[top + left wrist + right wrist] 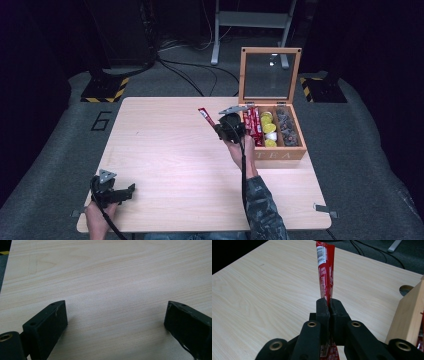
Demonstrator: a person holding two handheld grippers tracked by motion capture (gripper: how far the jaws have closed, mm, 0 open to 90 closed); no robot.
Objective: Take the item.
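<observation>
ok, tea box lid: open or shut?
Open. The tea box has its glass-paned lid standing upright at the back, leaving red sachets, yellow pods and dark items in its compartments exposed.

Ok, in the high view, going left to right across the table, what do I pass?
Left tool → red stick packet → right tool → red sticks in the box → yellow and white pods → dark items

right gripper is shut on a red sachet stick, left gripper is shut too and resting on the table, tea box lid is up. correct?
One thing is off: the left gripper is open, not shut. The left gripper view shows its two black jaws wide apart with bare light wooden table between them. The rest holds: the right gripper is shut on the red sachet stick, and the wooden tea box has its glass-paned lid up.
</observation>
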